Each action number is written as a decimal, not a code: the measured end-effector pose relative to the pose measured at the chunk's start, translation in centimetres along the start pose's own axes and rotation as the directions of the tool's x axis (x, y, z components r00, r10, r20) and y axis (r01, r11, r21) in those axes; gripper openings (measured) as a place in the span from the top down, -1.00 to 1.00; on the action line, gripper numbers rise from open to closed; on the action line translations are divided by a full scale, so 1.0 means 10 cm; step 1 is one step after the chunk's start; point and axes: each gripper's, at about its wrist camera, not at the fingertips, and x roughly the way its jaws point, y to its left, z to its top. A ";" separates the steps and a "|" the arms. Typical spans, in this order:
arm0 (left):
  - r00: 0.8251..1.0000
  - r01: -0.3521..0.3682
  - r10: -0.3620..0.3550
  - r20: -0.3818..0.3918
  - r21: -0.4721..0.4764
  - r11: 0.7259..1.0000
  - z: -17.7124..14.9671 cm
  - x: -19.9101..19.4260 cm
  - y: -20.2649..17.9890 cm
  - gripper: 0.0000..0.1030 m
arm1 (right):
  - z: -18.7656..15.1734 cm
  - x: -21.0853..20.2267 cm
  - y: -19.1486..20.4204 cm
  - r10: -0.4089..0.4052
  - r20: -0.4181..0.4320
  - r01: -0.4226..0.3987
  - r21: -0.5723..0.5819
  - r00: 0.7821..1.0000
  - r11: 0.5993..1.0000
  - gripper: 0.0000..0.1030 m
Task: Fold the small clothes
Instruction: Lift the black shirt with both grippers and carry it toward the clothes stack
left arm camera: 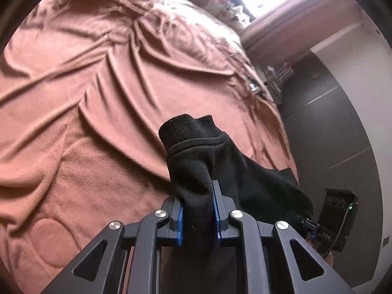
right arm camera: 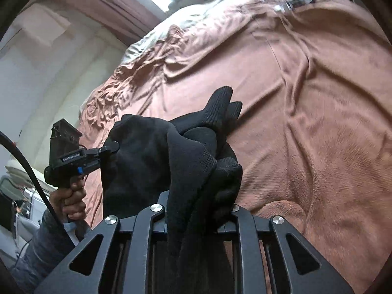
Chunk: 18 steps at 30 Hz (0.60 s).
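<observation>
Holding a black garment up off the bed, the left tongs and right tongs each pinch a bunch of its cloth. Nothing looks folded yet; spreading it flat and folding remain.

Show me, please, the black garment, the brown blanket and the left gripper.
black garment (left arm camera: pixel 196 132): left wrist view, ribbed cuff.
brown blanket (right arm camera: pixel 318 98): right wrist view, bare wrinkled stretch.
left gripper (left arm camera: pixel 198 210): left wrist view, between its blue pads.
</observation>
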 end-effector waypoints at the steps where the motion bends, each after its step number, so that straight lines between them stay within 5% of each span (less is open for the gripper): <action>1: 1.000 0.004 -0.004 0.013 0.007 1.000 -0.01 -0.09 -0.05 0.63 | -0.04 -0.05 0.08 -0.005 0.009 0.005 -0.012 1.000 1.000 0.70; 18: 0.980 0.072 -0.089 0.177 0.101 0.992 -0.24 -1.40 -0.83 0.64 | -0.62 -1.60 1.06 -0.014 0.183 0.049 -0.185 0.983 0.981 0.72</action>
